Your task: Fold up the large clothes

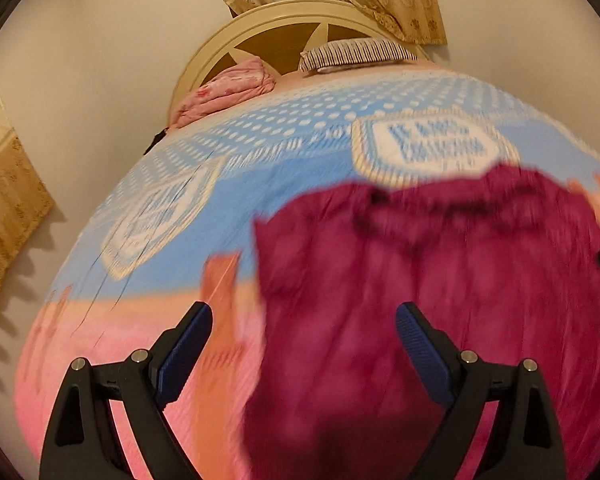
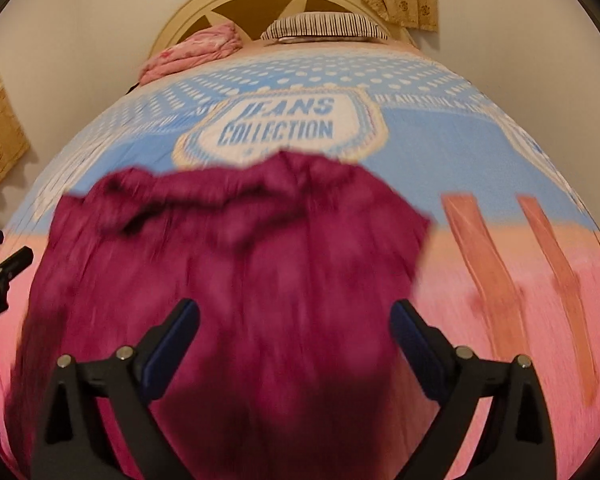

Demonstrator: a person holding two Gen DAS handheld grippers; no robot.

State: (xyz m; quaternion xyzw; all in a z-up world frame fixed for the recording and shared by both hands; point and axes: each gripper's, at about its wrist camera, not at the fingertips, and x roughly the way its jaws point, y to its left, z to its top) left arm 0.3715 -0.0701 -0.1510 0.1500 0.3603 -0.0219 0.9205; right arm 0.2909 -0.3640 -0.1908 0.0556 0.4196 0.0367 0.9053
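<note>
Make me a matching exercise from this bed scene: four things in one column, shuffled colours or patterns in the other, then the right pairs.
Things:
1. garment
2. pillow
3. bundled blanket
4. headboard

Colours or patterns:
A. cream
B. dark stripes
C. magenta
D. light pink

Pairs: 1-C, 2-B, 3-D, 4-A

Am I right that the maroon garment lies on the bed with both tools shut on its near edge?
Not quite: both tools are open, holding nothing. The left tool and right tool show spread fingers in their wrist views. The garment does lie on the bed.
</note>
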